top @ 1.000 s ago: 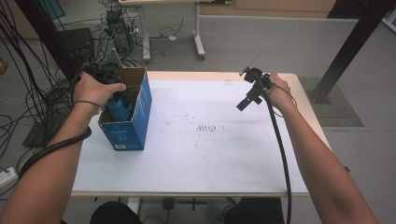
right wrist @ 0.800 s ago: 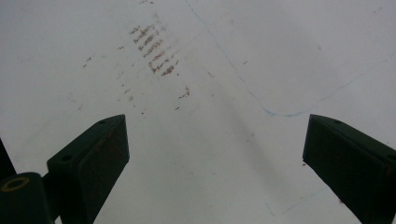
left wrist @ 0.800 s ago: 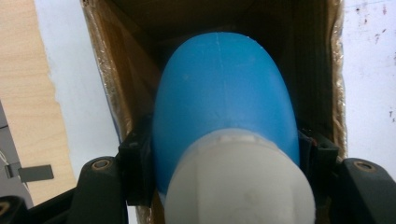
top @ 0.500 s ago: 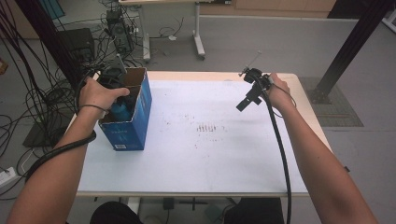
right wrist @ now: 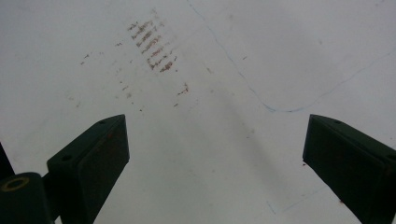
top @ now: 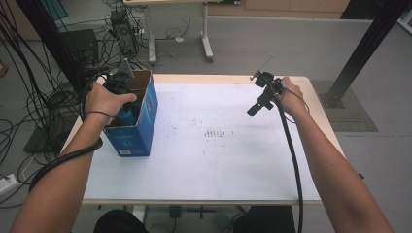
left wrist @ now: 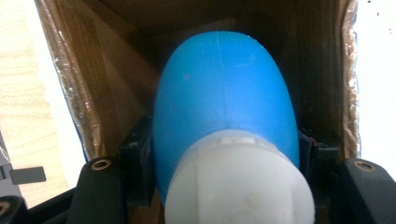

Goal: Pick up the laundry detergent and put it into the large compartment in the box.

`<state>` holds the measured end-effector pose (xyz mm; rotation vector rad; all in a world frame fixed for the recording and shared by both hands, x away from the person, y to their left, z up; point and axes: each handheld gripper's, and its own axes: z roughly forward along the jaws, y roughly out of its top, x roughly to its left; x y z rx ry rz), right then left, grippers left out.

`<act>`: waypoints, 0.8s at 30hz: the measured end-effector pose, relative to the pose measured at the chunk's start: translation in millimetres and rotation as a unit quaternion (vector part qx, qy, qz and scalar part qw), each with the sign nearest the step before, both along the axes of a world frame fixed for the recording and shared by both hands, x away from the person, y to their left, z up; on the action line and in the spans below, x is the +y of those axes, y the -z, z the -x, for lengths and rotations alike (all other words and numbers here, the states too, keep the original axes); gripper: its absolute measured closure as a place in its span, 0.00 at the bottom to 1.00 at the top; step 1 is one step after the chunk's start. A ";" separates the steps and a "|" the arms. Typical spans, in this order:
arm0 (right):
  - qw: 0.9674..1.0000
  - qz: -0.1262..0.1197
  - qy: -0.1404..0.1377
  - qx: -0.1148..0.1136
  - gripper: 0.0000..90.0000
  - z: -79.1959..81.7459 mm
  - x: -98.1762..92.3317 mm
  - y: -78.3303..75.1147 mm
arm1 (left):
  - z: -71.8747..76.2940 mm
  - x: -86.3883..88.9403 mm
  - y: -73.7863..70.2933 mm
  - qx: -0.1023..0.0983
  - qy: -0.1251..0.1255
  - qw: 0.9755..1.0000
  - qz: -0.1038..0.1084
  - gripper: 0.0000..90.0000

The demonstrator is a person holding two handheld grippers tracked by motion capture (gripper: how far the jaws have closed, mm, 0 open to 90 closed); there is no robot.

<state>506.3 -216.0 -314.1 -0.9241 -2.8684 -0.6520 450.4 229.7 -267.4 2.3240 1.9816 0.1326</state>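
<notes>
Forearm at the left of the high view runs up from the bottom edge, its hand curled over the left gripper [top: 121, 92], which points down into the open blue cardboard box [top: 141, 126] at the bench's [top: 204, 170] left edge. Inside, its fingers [left wrist: 135, 163] clamp a blue bottle with a white cap [left wrist: 224, 116]. At the upper right, the right gripper [top: 257, 104] hangs tilted above the white bench top, fingers [right wrist: 93, 158] spread wide, nothing between them.
</notes>
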 end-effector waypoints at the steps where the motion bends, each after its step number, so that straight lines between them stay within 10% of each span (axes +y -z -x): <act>1: 1.000 0.000 0.000 0.000 0.08 0.0 0.0 0.0 | 0.0 0.4 0.1 0.000 0.000 1.000 0.000 0.41; 24: 1.000 0.001 0.001 0.001 0.08 0.2 0.5 -0.3 | 1.4 4.1 0.5 0.000 -0.008 1.000 0.006 0.41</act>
